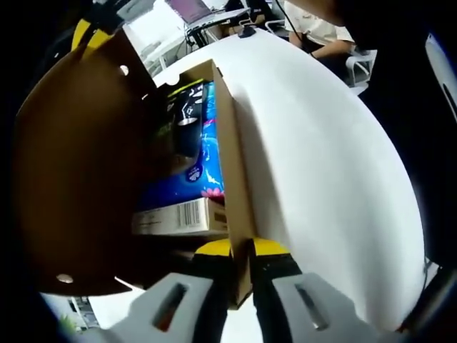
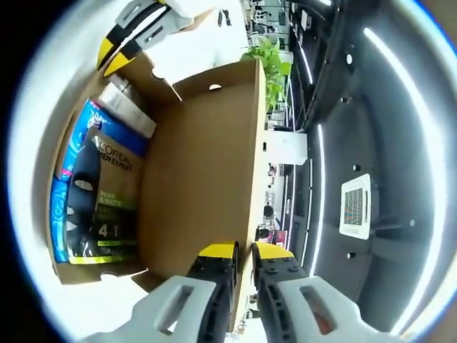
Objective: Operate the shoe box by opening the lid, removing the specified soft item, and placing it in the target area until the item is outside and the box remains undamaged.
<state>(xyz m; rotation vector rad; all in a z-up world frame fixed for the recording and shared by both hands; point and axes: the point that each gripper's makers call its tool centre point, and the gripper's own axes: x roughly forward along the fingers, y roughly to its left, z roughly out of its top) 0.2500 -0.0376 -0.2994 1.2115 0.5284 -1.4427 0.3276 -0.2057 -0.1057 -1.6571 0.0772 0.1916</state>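
The brown shoe box stands open on a white round table (image 1: 321, 164). Its lid (image 1: 78, 171) (image 2: 200, 164) is raised. My right gripper (image 2: 244, 261) is shut on the lid's free edge, and its yellow tip (image 1: 89, 32) reaches in at the lid's top. My left gripper (image 1: 243, 261) is shut on the box's side wall (image 1: 232, 164); in the right gripper view it (image 2: 132, 32) sits at the box's far end. Inside lie a blue soft packet (image 1: 207, 161) (image 2: 61, 207), a black packet (image 1: 182, 118) (image 2: 107, 207) over it, and a white barcoded carton (image 1: 178, 218).
A person (image 1: 314, 28) sits at the table's far side, next to a laptop (image 1: 193, 8). To the right of the box the tabletop stretches bare. A green plant (image 2: 271, 57) and ceiling lights show beyond the lid.
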